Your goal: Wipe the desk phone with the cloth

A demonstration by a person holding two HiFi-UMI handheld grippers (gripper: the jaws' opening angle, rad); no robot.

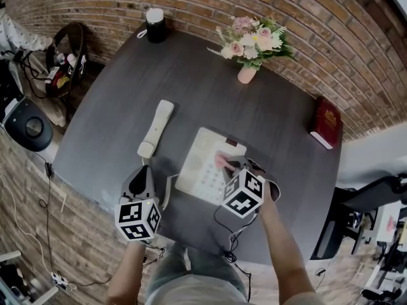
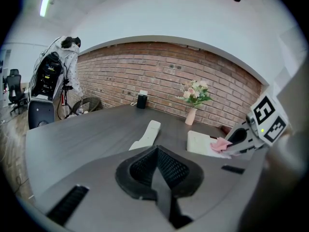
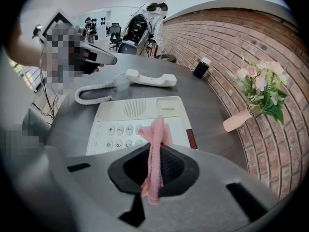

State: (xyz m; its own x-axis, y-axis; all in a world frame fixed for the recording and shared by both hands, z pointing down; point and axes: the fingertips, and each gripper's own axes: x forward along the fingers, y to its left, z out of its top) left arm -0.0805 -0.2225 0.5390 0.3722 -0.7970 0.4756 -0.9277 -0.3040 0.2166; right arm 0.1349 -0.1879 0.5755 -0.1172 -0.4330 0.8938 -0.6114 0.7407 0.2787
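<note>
The cream desk phone (image 1: 202, 161) sits at the 6 o'clock side of the dark round table (image 1: 114, 119), close to the near edge, with its cradle empty. Its handset (image 1: 156, 129) lies flat on the tabletop at the phone's 10 o'clock, well clear of the base, and the coiled cord (image 3: 91, 94) curls between them. My right gripper (image 3: 154, 164) is over the phone's right half, clenched on the pink cloth (image 3: 156, 138). The cloth is pinched into a narrow fold between the pads, and its free end pokes forward over the keypad. I can't tell whether it is actually pressing on the keys. My left gripper (image 2: 157, 172) hangs at the phone's 8 o'clock, just beside the handset's near end, with its jaws pressed together on nothing. Farther out, at the table's 1 o'clock, a small pink vase (image 1: 247, 74) holds a bouquet of pink and white flowers (image 1: 253, 42) with green leaves. At 11 o'clock, near the brick wall (image 1: 305, 18), stands a black cylinder with a white top (image 1: 155, 25), and I can't see inside it. A red book (image 1: 326, 121) lies at 3 o'clock by the table's edge.
</note>
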